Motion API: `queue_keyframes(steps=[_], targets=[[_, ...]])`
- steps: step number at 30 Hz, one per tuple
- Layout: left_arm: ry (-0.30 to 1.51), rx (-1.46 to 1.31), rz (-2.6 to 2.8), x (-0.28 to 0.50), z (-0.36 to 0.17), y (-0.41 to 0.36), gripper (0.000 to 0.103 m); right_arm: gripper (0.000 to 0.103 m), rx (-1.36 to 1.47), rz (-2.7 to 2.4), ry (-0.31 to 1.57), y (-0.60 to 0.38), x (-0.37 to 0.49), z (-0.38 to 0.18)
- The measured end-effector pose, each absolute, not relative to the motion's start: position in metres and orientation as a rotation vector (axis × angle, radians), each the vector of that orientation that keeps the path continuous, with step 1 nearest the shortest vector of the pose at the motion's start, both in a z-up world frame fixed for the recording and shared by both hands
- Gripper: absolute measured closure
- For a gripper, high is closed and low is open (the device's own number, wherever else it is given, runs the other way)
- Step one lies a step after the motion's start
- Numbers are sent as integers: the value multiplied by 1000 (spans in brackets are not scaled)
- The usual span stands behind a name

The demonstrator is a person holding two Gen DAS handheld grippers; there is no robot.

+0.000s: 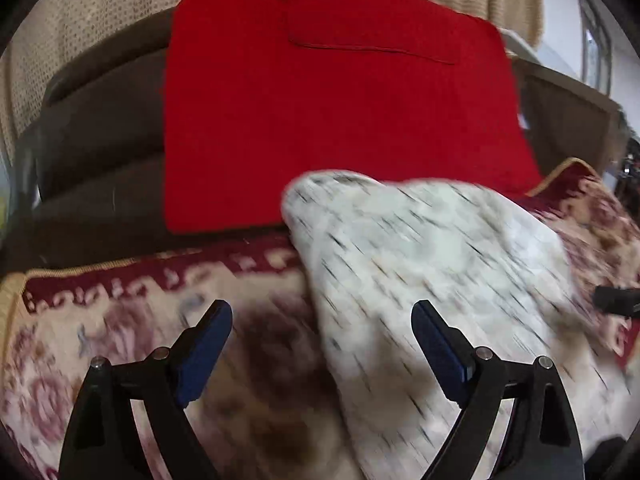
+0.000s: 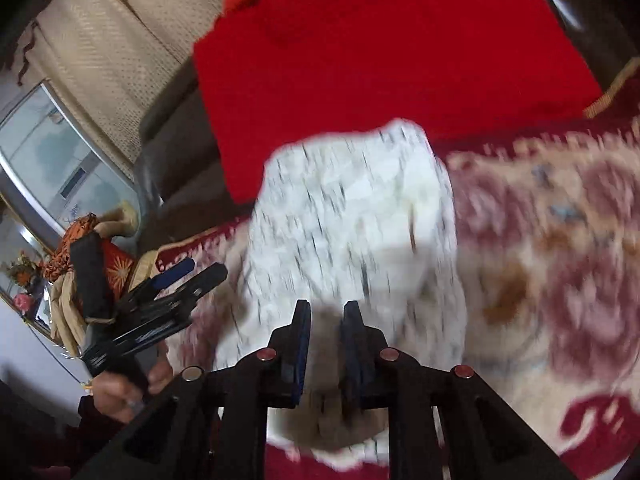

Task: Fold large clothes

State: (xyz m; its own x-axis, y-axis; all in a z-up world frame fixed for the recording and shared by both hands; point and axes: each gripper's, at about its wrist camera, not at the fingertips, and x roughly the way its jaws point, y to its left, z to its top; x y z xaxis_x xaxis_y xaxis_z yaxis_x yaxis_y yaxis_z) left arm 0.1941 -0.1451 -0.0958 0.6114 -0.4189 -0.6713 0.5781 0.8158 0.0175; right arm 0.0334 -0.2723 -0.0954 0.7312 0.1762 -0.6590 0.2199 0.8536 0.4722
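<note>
While both claws hang over the patterned rug [image 1: 100, 340], the scene reads:
Left gripper [image 1: 322, 314]: spread wide, gripping nothing
Right gripper [image 2: 327, 314]: narrow gap, pinching the near edge of the speckled white garment [image 2: 352, 220]
Garment: bunched ahead of both claws
Red cloth [image 1: 320, 112]: just beyond it

Speckled garment [image 1: 432, 280] lying on patterned rug [image 1: 120, 332], folded cloth [image 1: 320, 112] behind it draped over sofa [image 1: 100, 152], curtain [image 1: 80, 12] behind sofa
</note>
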Motion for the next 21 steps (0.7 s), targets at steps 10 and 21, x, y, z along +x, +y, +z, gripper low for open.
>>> queue_keyframes(steps=[10,21], targets=[[825,210,-517,278,-141,-198,10,82,551,-136,908,-330,145,-152],[725,281,-472,239,-113,-179,9,81,560,-106,849,-325,89,-128]])
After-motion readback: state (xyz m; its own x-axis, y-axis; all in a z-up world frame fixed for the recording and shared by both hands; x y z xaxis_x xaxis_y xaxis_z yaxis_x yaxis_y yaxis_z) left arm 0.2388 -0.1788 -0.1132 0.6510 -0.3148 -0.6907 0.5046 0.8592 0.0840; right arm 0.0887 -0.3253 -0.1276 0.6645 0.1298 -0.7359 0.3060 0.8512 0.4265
